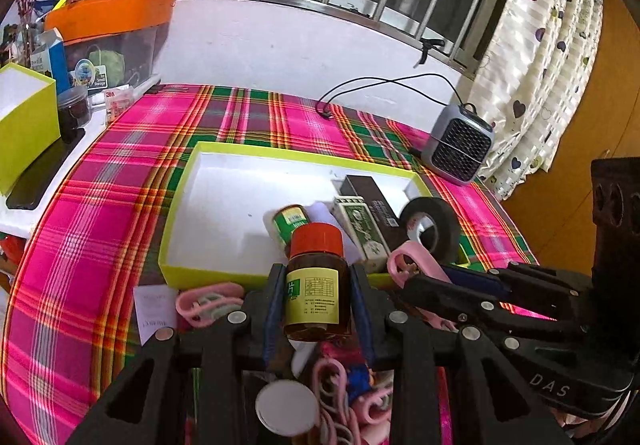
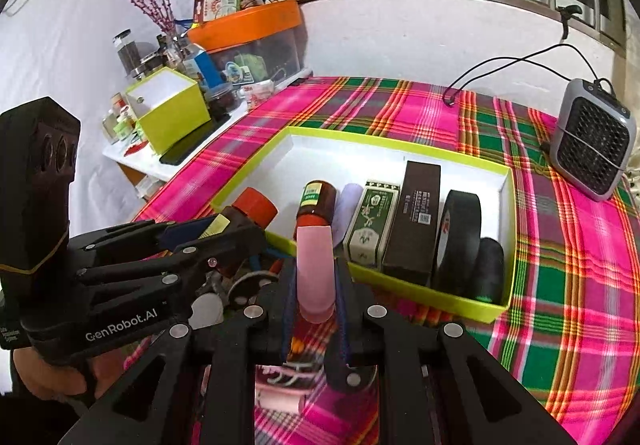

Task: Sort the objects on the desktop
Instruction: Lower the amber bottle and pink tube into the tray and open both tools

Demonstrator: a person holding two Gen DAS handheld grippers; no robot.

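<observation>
Carrying two finds toward the lime tray (image 2: 505, 205) mid-tabletop looks like the step in hand; next, each needs lowering into bare tray floor; left hand-held gripper (image 1: 316, 285) clamps an amber, red-capped bottle (image 1: 316, 277) upright at the tray's near edge; right hand-held gripper (image 2: 314, 285) pinches a pink clip (image 2: 314, 265).

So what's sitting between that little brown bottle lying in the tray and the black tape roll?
In the right wrist view, between the lying bottle and the tape roll: a pale lilac item, a green-and-white box and a dark brown box.
</observation>
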